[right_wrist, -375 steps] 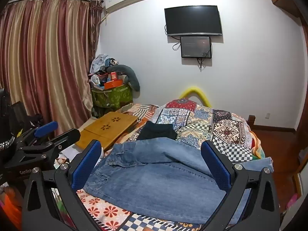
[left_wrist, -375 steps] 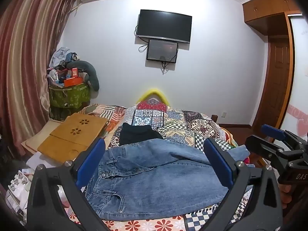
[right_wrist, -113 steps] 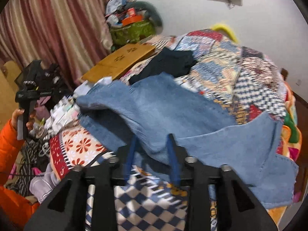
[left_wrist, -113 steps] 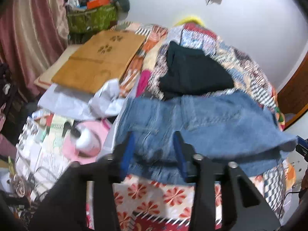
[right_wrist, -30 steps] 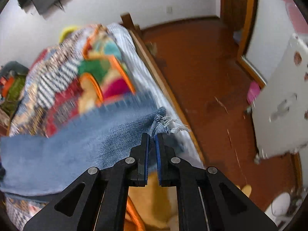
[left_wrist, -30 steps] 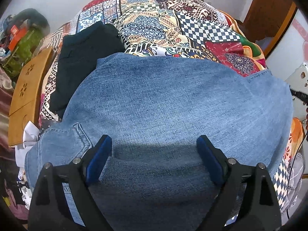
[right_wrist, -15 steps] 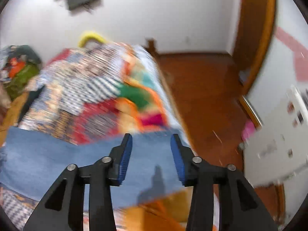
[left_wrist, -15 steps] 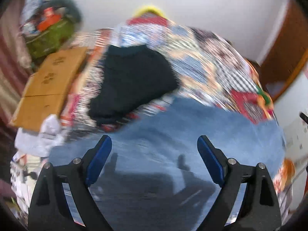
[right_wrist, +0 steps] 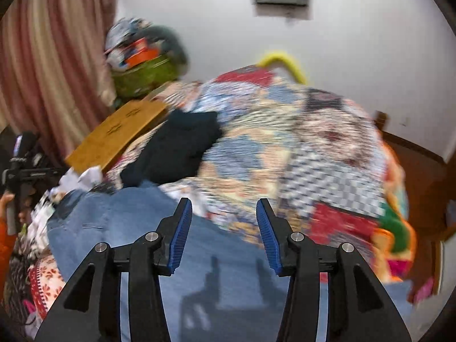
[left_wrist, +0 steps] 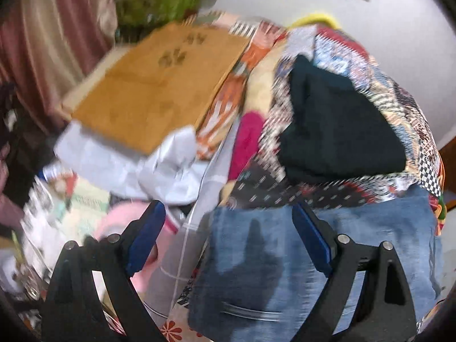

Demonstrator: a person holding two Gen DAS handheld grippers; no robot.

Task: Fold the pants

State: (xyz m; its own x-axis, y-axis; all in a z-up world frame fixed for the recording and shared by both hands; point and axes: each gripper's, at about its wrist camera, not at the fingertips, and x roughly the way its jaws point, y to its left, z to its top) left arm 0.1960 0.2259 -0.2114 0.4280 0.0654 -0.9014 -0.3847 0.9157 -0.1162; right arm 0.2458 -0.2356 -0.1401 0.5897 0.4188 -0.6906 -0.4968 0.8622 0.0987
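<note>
Blue denim pants (right_wrist: 136, 228) lie folded flat at the patchwork bed's (right_wrist: 313, 156) near edge, left gripper (left_wrist: 228, 245) jaws wide open, empty; right gripper (right_wrist: 223, 236) jaws just opening, part-open, empty.

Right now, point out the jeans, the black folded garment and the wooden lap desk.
jeans (right_wrist: 136, 228): right wrist view, bare denim left of the tongs.
black folded garment (left_wrist: 339, 131): left wrist view, its middle.
wooden lap desk (left_wrist: 159, 85): left wrist view, middle of its top.
</note>
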